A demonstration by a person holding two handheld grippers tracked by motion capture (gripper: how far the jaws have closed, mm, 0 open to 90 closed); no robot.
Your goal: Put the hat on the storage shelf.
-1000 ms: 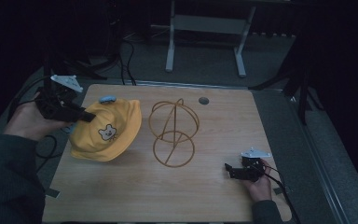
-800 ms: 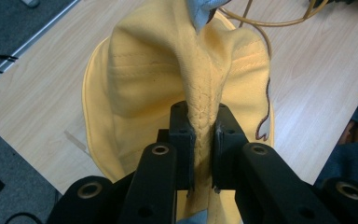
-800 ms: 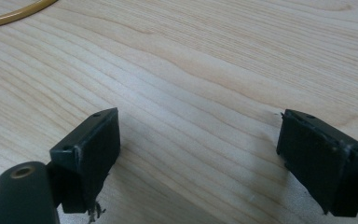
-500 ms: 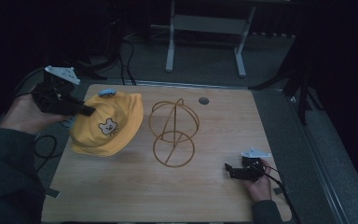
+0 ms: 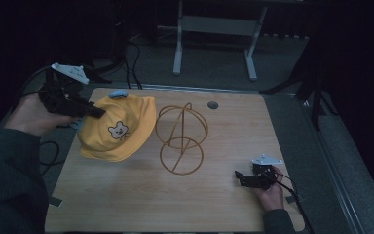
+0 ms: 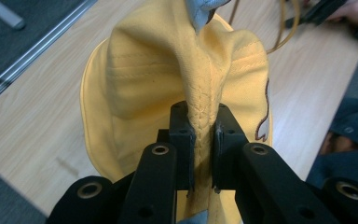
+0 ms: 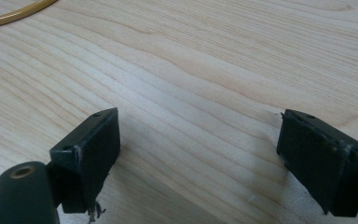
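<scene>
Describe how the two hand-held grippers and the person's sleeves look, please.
Both the left gripper and the right gripper are black, each topped by a grey three-cornered plate. Their jaws are blocky, with round brass-coloured rivets at the joints. A dark cable trails from each. The person's sleeves are dark.

The wooden table [image 5: 214, 204] carries a wire stand [image 5: 181, 139] at its middle, a round grommet [image 5: 213, 105] near its far edge, and the right gripper [image 5: 243, 179] resting near its front right corner.
</scene>
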